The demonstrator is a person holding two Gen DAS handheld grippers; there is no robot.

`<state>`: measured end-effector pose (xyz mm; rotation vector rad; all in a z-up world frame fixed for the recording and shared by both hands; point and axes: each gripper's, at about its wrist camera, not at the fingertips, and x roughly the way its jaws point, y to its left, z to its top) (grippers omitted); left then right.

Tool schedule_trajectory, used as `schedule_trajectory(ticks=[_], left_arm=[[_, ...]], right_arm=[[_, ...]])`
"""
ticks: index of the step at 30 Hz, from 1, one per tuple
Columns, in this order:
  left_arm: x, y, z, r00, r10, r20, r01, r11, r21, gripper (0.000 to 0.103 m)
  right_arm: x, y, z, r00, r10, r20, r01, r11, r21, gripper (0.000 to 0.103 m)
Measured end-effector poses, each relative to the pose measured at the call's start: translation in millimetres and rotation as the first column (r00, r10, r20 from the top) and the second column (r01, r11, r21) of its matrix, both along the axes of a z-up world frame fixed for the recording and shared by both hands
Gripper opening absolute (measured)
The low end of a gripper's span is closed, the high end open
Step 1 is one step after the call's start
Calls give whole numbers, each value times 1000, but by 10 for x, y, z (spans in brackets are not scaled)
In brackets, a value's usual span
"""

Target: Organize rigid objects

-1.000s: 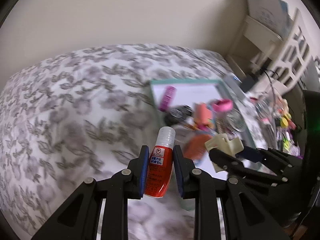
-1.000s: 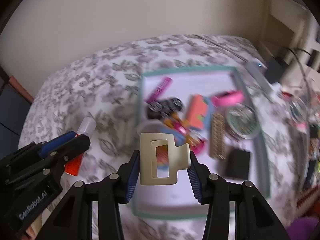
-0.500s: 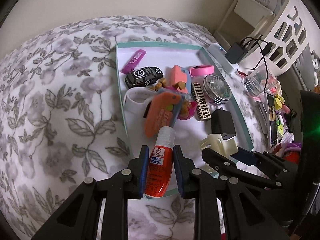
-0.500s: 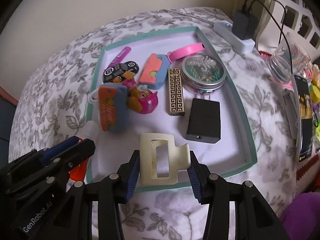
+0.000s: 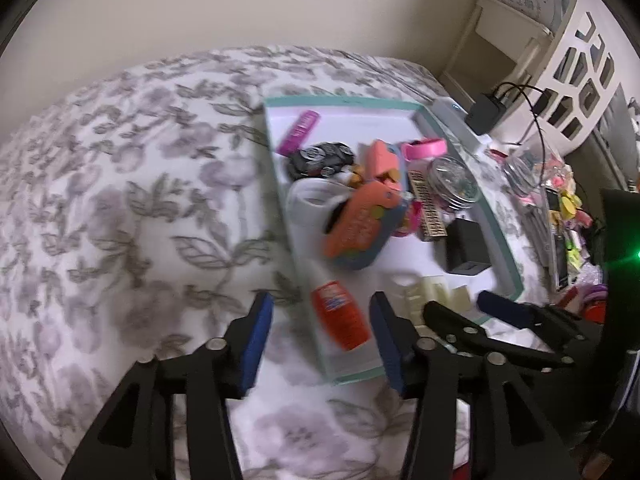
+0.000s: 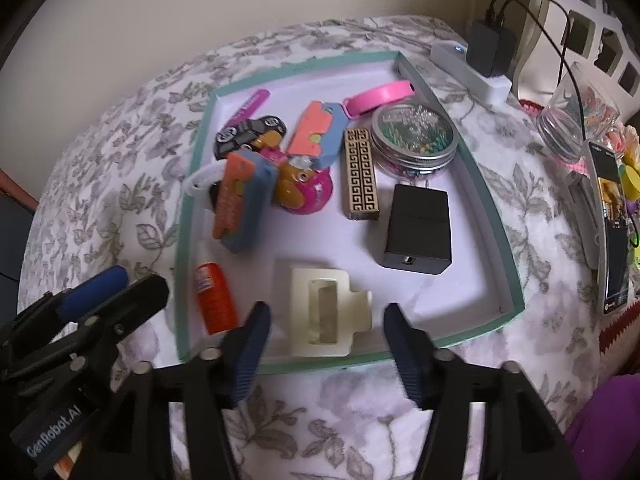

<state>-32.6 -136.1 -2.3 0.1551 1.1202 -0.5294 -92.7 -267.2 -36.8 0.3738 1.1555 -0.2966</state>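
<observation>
Blurred in left view: small red plastic glue bottle (image 6: 214, 302), lying free in teal-rimmed white tray (image 6: 498, 224). Both tongs just spreading, left gripper (image 5: 320, 330) and right gripper (image 6: 325, 334) gaping; cream blocky plastic clip (image 6: 326, 316) loose between.

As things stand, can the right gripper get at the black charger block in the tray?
Probably yes. The right gripper has just opened, and the cream clip lies loose between its pads. The black charger lies just beyond in the tray, uncovered, with bare floor around it. The clip is the only thing between.

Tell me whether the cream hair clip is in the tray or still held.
In the tray. The cream hair clip lies flat on the tray floor; the right tool has just opened, pads clear of it.
</observation>
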Motion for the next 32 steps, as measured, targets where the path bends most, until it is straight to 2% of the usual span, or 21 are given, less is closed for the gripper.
schedule_trajectory(ticks=[3, 5, 9, 14, 17, 20, 26, 32], left_arm=[[-38, 140, 75, 998, 27, 50, -29, 999, 33, 60], [-55, 227, 105, 997, 43, 66, -46, 998, 41, 60], [-104, 445, 161, 990, 84, 114, -91, 994, 66, 60], [-118, 695, 198, 982, 144, 125, -151, 987, 54, 62], [-114, 830, 227, 972, 197, 126, -203, 978, 40, 80], [-105, 908, 251, 965, 226, 131, -232, 972, 28, 83], [-69, 978, 222, 960, 256, 110, -260, 965, 23, 83], [-105, 952, 246, 958, 251, 140, -258, 966, 35, 83]], right_arm=[[-17, 80, 72, 1000, 13, 18, -13, 1000, -7, 66], [-39, 161, 137, 999, 25, 39, -24, 1000, -16, 72], [-63, 318, 226, 997, 51, 66, -49, 998, -34, 77], [-92, 488, 307, 992, 77, 99, -71, 996, -58, 88], [-108, 563, 345, 989, 86, 118, -78, 995, -67, 92], [-134, 606, 397, 987, 90, 133, -78, 993, -93, 98], [-163, 617, 470, 982, 86, 166, -70, 992, -104, 101], [-174, 628, 478, 981, 82, 179, -63, 992, -109, 101]])
